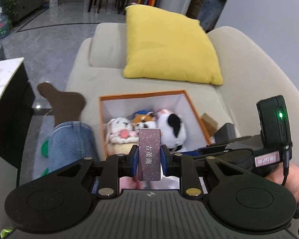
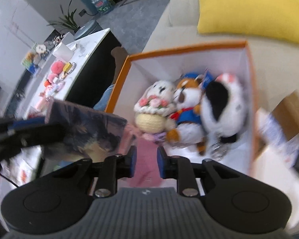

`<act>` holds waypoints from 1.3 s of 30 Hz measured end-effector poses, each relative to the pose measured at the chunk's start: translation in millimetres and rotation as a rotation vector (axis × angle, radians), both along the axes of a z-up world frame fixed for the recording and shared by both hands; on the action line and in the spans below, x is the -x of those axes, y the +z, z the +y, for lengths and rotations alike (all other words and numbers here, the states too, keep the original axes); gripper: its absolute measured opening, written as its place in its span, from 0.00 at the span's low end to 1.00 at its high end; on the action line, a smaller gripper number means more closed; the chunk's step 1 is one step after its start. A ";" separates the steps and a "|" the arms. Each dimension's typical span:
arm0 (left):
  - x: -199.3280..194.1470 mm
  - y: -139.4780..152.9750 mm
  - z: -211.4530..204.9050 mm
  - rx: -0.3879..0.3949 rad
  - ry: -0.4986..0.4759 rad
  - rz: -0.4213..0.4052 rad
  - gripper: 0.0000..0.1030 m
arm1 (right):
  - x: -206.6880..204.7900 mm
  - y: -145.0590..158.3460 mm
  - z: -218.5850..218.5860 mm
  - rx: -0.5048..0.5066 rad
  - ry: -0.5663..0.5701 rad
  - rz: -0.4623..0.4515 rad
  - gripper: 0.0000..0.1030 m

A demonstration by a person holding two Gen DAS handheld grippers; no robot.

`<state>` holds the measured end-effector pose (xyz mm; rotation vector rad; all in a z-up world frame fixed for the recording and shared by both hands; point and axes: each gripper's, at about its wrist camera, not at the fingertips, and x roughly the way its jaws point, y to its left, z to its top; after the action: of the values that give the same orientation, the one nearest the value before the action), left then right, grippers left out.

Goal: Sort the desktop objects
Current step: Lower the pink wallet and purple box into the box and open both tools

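My left tongs (image 1: 149, 160) clamp a slim purple box (image 1: 149, 154) above the orange bin (image 1: 141, 95) of plush toys (image 1: 170, 126), my right tongs (image 2: 146, 162) hang part-open and empty, so next I lower toward twelve o'clock and release.

Upright purple speckled box (image 1: 149, 154) over orange bin (image 1: 141, 95)

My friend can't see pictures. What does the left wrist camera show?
The left gripper is clamped on a slim purple box with white writing, held above an orange-rimmed box of plush toys on a beige sofa. A yellow cushion sits behind.
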<state>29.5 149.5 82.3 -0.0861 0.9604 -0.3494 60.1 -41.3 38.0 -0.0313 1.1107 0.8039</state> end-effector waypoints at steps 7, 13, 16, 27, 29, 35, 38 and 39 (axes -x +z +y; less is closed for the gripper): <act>-21.5 -49.1 -51.9 -0.103 -0.040 0.113 0.25 | 17.3 -6.3 -0.4 0.199 0.288 -0.175 0.23; -40.4 -89.6 -64.4 -0.184 -0.005 0.198 0.25 | 28.8 -38.6 21.2 0.307 0.537 -0.247 0.22; -45.3 -100.3 -63.7 -0.197 0.015 0.231 0.25 | 23.9 -48.2 30.5 0.303 0.602 -0.256 0.22; -59.4 -114.7 -56.7 -0.166 0.086 0.306 0.26 | 19.9 -66.6 50.0 0.251 0.728 -0.269 0.34; -60.0 -112.1 -54.1 -0.157 0.084 0.309 0.26 | 20.9 -65.9 52.1 0.235 0.740 -0.278 0.39; -51.9 -85.2 -38.2 -0.114 0.071 0.260 0.32 | 27.1 -62.2 56.3 0.218 0.797 -0.333 0.47; -36.3 -67.7 -32.0 -0.125 0.048 0.211 0.34 | 30.1 -67.5 61.0 0.259 0.810 -0.359 0.47; -29.1 -63.3 -30.1 -0.137 0.037 0.195 0.34 | 31.1 -68.9 61.9 0.265 0.816 -0.363 0.47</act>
<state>58.6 119.4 19.0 -0.0124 1.1715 -0.2433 29.0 20.6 -31.0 -0.8656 0.8335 1.2994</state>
